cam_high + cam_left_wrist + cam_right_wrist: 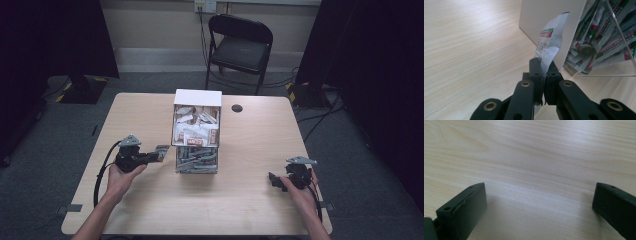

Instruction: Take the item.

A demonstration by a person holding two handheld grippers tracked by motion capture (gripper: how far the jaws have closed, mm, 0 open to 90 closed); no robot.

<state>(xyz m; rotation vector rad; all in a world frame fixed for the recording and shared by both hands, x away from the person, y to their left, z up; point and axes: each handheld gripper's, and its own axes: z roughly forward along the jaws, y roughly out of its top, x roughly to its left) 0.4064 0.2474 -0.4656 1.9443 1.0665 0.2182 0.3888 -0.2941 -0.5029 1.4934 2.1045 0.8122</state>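
Observation:
A two-part container [196, 132] stands mid-table: a white box section holding brown-and-white sachets and, in front, a clear section [197, 160] packed with silver sachets printed green and red [604, 32]. My left gripper [159, 153] is just left of the clear section, shut on one silver sachet [550, 42] that sticks up between its jaws. My right gripper [274, 181] rests low at the table's right front, open, with bare wood between its fingers [464, 210].
The wooden table [140, 200] has a small dark round hole [237, 108] behind the container. A black folding chair [239, 47] stands beyond the far edge. Dark curtains hang at both sides, and cables run on the floor.

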